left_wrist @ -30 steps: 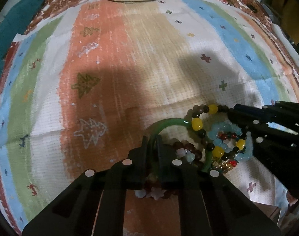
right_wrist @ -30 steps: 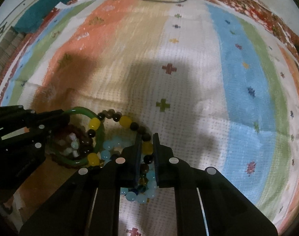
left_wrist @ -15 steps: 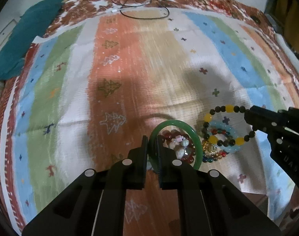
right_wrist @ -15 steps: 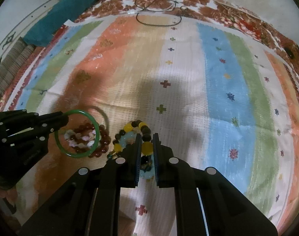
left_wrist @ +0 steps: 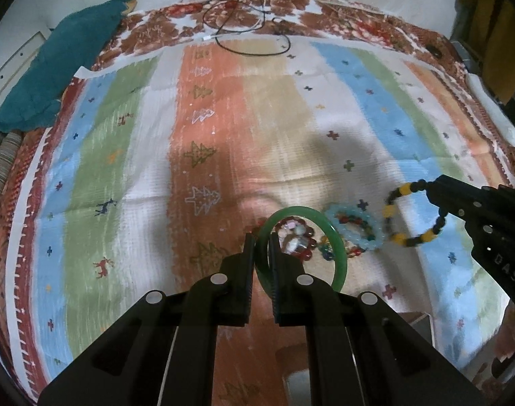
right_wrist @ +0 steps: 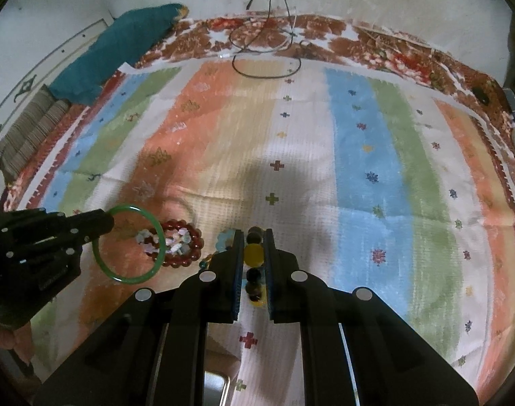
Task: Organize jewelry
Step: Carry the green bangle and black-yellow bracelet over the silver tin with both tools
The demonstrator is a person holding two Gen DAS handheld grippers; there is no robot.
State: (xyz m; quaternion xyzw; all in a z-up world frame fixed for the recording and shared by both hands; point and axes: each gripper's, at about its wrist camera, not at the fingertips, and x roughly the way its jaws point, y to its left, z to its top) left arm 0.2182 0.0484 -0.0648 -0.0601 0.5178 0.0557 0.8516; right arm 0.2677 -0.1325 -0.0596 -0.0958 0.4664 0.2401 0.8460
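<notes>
Now the left hand-held gripper point(left_wrist: 261, 248) is clamped on the green bangle point(left_wrist: 338, 257), and the right hand-held gripper point(right_wrist: 254, 253) is closed on the yellow-and-dark beaded bracelet point(left_wrist: 404, 218), both lifted above the striped cloth point(left_wrist: 291, 128). Below, between them, lie the red bead bracelet point(right_wrist: 193, 237) and pale blue bracelet point(left_wrist: 376, 240).

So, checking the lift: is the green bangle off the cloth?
Off. The left gripper pinches the green bangle, which hangs above the striped cloth.

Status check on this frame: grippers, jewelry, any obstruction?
Left gripper shut on green bangle. Right gripper shut on black-and-yellow bead bracelet. Red bead bracelet and pale blue bracelet on cloth. No obstruction visible.
</notes>
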